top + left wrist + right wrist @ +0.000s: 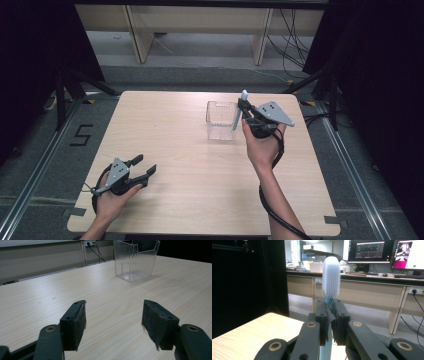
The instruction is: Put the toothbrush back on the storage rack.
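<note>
A light blue toothbrush (239,111) is clamped in my right gripper (243,107), which is shut on its neck just right of the clear plastic box (222,120). Up close, its white bristle head (331,277) rises above the closed jaws of the right gripper (330,307), and its handle hangs below them. The box, ribbed and empty, stands at the back middle of the wooden table (190,165). My left gripper (145,167) rests near the front left corner, open. In the left gripper view that gripper (113,315) has nothing between its pads, and the box (135,260) stands beyond.
The table's far edge lies just behind the box. Beyond it are desk legs (137,37) and cables (295,45) on the floor. Dark curtains close in both sides. Monitors (369,251) stand on a desk in the right gripper view.
</note>
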`<action>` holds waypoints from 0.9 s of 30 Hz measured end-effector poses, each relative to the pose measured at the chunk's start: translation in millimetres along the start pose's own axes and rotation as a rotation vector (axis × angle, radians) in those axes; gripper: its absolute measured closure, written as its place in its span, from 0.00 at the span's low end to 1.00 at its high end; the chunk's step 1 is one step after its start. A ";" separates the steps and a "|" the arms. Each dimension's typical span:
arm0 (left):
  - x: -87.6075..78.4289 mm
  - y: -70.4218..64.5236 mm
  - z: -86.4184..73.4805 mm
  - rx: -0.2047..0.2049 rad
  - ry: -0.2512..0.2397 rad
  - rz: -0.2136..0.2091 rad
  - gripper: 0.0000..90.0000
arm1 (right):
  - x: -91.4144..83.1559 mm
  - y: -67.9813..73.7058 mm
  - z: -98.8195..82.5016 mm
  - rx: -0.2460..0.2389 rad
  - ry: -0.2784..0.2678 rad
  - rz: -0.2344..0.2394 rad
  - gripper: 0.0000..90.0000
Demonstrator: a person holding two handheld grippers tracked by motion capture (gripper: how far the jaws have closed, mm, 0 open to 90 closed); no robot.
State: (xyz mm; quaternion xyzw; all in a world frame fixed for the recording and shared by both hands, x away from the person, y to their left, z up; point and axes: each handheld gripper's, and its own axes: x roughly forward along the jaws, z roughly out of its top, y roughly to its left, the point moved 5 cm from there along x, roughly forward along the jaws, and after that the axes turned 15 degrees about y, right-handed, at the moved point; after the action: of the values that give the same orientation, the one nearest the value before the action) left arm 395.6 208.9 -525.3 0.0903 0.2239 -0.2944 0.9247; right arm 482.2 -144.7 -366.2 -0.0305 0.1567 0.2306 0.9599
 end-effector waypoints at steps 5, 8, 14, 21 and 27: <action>0.7 0.4 -1.3 0.001 0.003 0.000 0.39 | 3.1 -3.8 4.9 -0.010 -0.004 -0.012 0.94; 1.0 0.5 -1.8 0.001 0.004 0.002 0.39 | 3.9 -5.0 6.7 -0.013 -0.002 -0.018 0.94; 0.1 1.6 -2.5 -0.002 0.002 0.004 0.39 | 11.2 -7.0 10.1 -0.004 -0.002 -0.016 0.94; -1.3 3.3 -3.7 -0.010 0.007 0.012 0.39 | 15.9 -8.2 12.4 0.006 -0.005 -0.021 0.94; -1.4 3.1 -4.1 -0.012 0.007 0.013 0.39 | 20.0 -11.2 15.9 0.012 -0.014 -0.032 0.94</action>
State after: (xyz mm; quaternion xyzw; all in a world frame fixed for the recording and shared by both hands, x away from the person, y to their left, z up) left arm 394.9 213.3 -528.1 0.0870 0.2284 -0.2868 0.9263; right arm 508.7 -143.9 -357.6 -0.0257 0.1511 0.2144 0.9647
